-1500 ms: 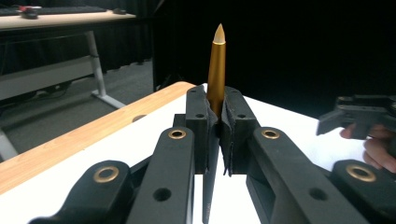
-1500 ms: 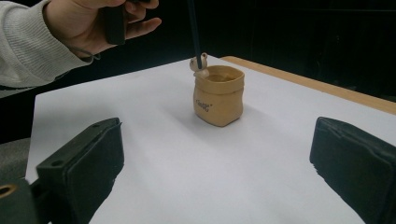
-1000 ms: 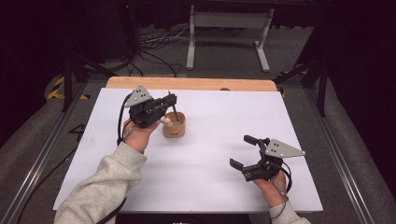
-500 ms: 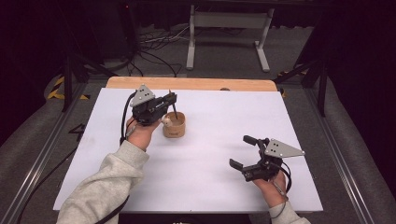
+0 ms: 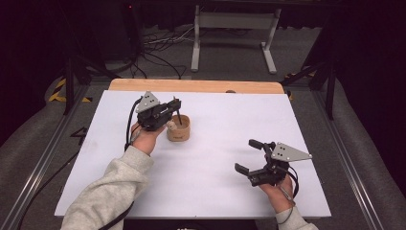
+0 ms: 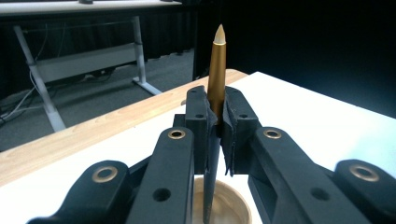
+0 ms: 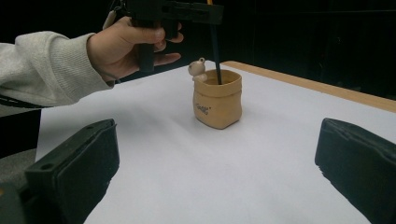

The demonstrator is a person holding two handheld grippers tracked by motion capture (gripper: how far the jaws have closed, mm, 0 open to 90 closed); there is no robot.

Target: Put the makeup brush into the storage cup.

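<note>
The left gripper [image 6: 215,126] clamps a gold-tipped pen [image 6: 216,70] upright between its jaws, the lower end inside the tan pot [image 5: 178,128]. The right gripper [image 5: 252,155] rests wide open, holding nothing, well apart.

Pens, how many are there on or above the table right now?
1. The pen stands upright, clamped in the left gripper, with its lower end inside the tan pot on the white table. The pot's inside is partly hidden, so more could be there.
</note>
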